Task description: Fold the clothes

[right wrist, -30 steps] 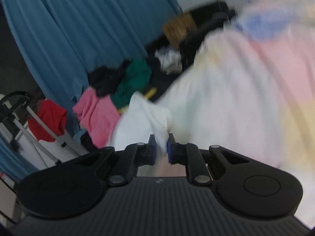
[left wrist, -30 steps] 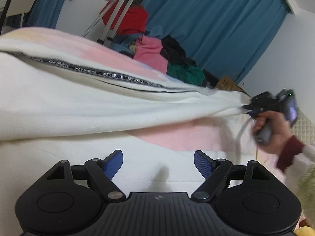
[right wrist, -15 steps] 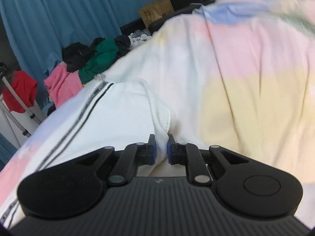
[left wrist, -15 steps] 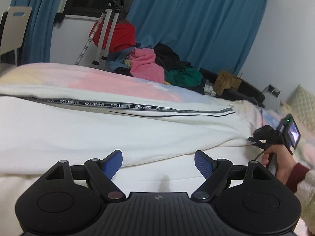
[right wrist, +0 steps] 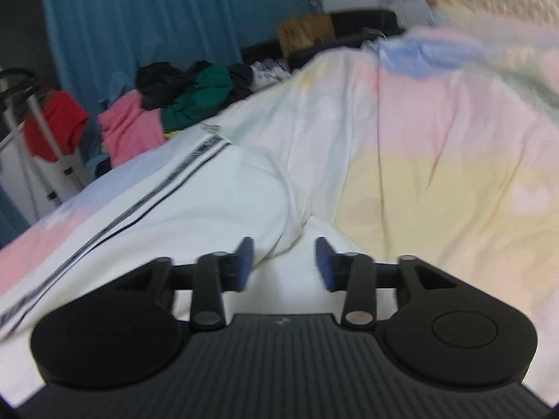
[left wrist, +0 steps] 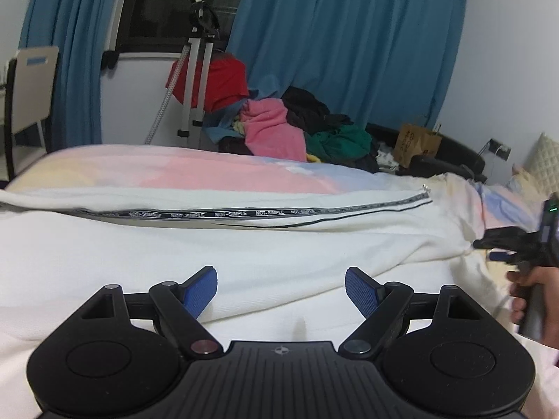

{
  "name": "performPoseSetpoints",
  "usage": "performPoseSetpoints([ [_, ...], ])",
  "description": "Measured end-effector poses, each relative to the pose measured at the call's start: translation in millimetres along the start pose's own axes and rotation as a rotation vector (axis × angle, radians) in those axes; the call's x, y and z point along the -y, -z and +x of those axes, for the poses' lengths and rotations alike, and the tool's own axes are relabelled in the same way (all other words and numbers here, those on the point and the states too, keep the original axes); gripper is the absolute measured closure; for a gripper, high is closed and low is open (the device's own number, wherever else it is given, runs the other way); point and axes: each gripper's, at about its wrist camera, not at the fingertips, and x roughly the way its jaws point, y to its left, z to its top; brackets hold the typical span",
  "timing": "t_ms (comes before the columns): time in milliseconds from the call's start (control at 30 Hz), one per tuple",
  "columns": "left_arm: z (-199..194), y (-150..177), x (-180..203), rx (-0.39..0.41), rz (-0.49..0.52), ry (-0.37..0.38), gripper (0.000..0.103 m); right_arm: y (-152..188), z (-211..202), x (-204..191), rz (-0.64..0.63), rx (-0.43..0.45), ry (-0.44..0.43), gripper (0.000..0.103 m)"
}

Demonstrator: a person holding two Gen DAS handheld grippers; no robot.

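A white garment [left wrist: 244,244] with a black lettered side stripe [left wrist: 223,213] lies folded lengthwise across the pastel bedspread [left wrist: 216,171]. My left gripper [left wrist: 281,288] is open and empty just above the garment's near edge. My right gripper [right wrist: 283,262] is open, and the garment's cuff end [right wrist: 279,209] lies on the bed just ahead of its fingers. The right gripper also shows in the left wrist view [left wrist: 503,249], held in a hand at the garment's right end.
A pile of clothes [left wrist: 297,129], pink, green, black and red, lies beyond the bed against blue curtains [left wrist: 349,42]. A white tripod stand [left wrist: 195,80] is beside it. A brown paper bag [left wrist: 415,145] and a cream pillow [left wrist: 545,160] are at the right.
My right gripper has opened and let go of the garment's end, which now rests on the bed. The garment has been lowered flat. My left gripper stays open.
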Motion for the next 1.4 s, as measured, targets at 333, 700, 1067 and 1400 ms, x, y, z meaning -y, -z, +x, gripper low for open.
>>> performPoseSetpoints([
  [333,-77.1,6.6,40.3,0.106,0.123,0.01,0.007,33.2,-141.7,-38.1,-0.2,0.058,-0.255,0.021],
  [700,-83.2,28.9,52.6,0.066,0.159,-0.048,0.0,49.0,-203.7,-34.7,-0.21,0.132,-0.307,0.013],
  [1067,-71.0,39.2,50.8,0.03,0.138,-0.076,0.0,39.1,-155.1,-3.7,-0.138,0.091,-0.121,0.013],
  [1400,-57.8,42.0,38.0,-0.023,0.066,-0.1,0.0,41.9,-98.4,78.0,0.262,-0.107,0.136,0.014],
])
